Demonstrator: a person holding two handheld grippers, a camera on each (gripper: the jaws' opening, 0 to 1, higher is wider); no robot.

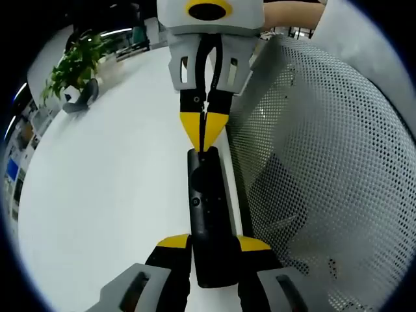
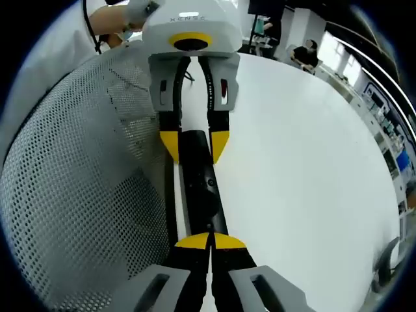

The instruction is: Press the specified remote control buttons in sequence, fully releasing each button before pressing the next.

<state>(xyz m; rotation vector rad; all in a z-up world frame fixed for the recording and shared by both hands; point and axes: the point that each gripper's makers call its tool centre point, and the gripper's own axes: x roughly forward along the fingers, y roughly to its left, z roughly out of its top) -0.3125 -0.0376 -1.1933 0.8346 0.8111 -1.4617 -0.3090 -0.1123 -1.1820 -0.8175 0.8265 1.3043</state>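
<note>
Lengthwise, remote control between left jaws

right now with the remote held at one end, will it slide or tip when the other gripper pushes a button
Probably not much. The left gripper clamps the black remote on both sides, so it should stay put. It looks rigid and slim, unlikely to flex. The right gripper, tips closed, presses near its far end, so slight tilting is possible.

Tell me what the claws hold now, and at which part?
The left claw grips the black remote control by its near end. The right claw, shut, touches the other end with its tips.
</note>
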